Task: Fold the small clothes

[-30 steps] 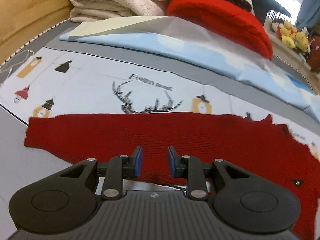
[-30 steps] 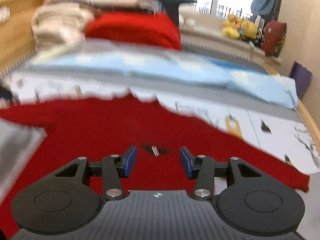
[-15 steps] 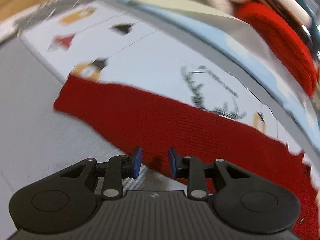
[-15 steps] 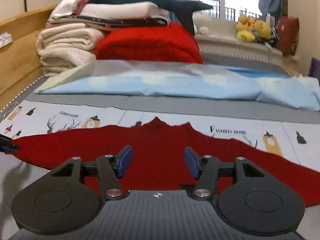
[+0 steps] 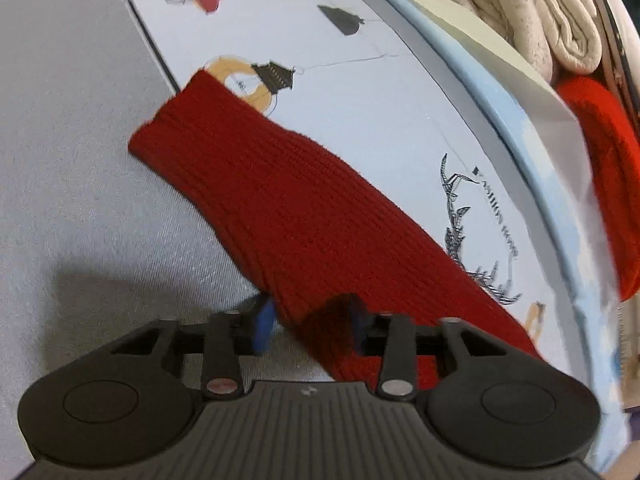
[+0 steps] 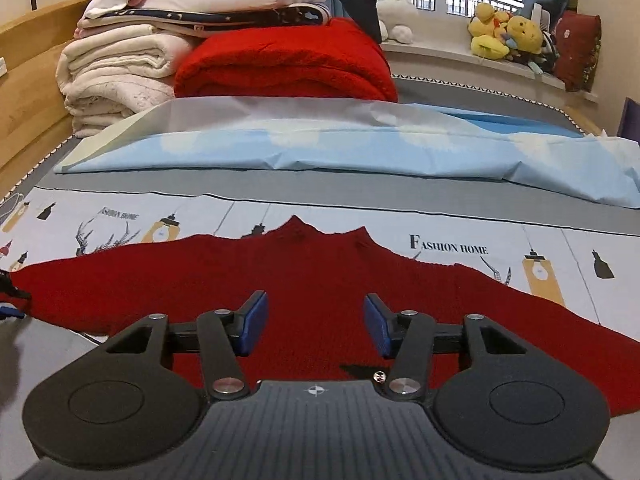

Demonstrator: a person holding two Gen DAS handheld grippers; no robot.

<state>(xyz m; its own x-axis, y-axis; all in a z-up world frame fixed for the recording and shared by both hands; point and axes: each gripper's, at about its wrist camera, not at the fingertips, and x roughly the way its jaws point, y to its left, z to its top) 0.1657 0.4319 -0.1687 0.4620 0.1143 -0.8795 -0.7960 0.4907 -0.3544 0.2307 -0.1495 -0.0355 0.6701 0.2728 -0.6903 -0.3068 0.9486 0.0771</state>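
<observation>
Sweater sleeve (image 5: 280, 216) first, since that is where the left gripper (image 5: 310, 326) now sits: its blue pads stand a moderate way apart, one on either side of the lower edge of the red knit, straddling the fabric but not visibly pinching it. A second ago this gripper faced the sweater square-on from the near side with the sleeve stretched across its view; it has since swung round and dropped in low — the cuff now points away up-left and the sleeve runs diagonally toward the camera. I judge that the approach is finished and a closing pinch on the sleeve edge comes next, ahead of folding the sleeve in over the body.

The right gripper (image 6: 314, 326) is wide, its pads well apart above the chest of the red sweater (image 6: 320, 272), holding nothing. Its view was blurred a second ago and is steady now, so it has settled over the middle of the garment, perhaps to pin it while the sleeve is carried.

Outward from there, the sweater lies flat and spread on the printed sheet (image 6: 460, 240), neckline pointing away and both sleeves out to the sides — no fold made yet. Beyond it lie a pale blue duvet (image 6: 360, 148), a folded red blanket (image 6: 288, 60) and a stack of cream bedding (image 6: 116, 68).
</observation>
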